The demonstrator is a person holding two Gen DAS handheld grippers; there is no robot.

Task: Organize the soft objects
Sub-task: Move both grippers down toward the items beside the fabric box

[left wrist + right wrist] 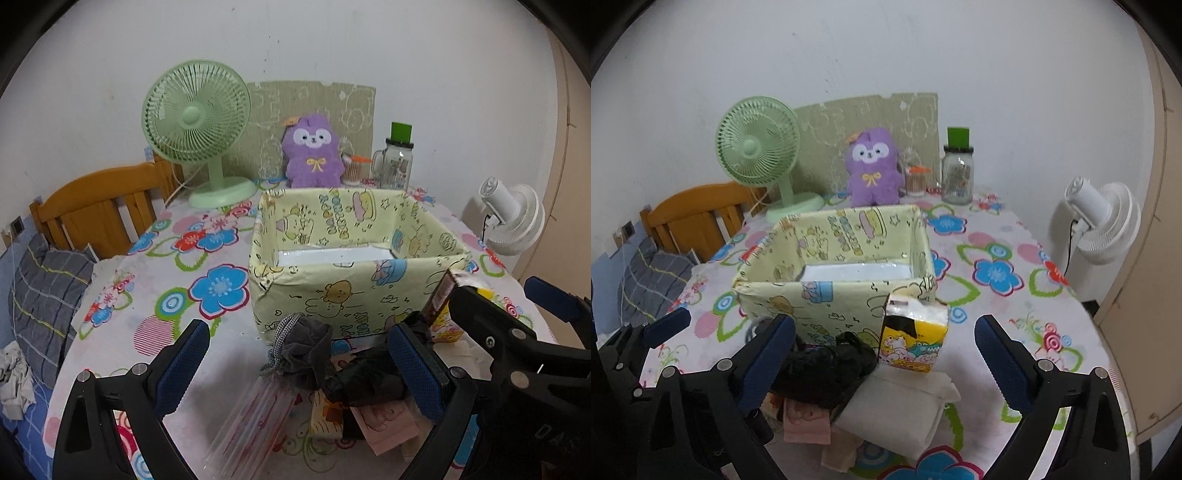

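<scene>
A yellow cartoon-print box [332, 291] [827, 299] stands open on the flowered table, only its white floor showing inside. In front of it lies a pile of soft things: a grey drawstring pouch [299, 350], a crumpled black bag [365, 380] [827, 369], a pink cloth [388, 424] [807, 424], a clear plastic sleeve [255, 417], a yellow tissue pack [914, 338] [443, 306] and a white folded cloth [901, 410]. My left gripper [299, 360] is open around the pouch and bag. My right gripper [884, 354] is open around the tissue pack.
At the back stand a green fan [197, 129] [757, 151], a purple plush [314, 151] [873, 166], a jar with a green lid [397, 158] [956, 173] and a cotton-swab tub [352, 170]. A white fan [513, 218] [1102, 218] is right; a wooden bed frame [99, 203] left.
</scene>
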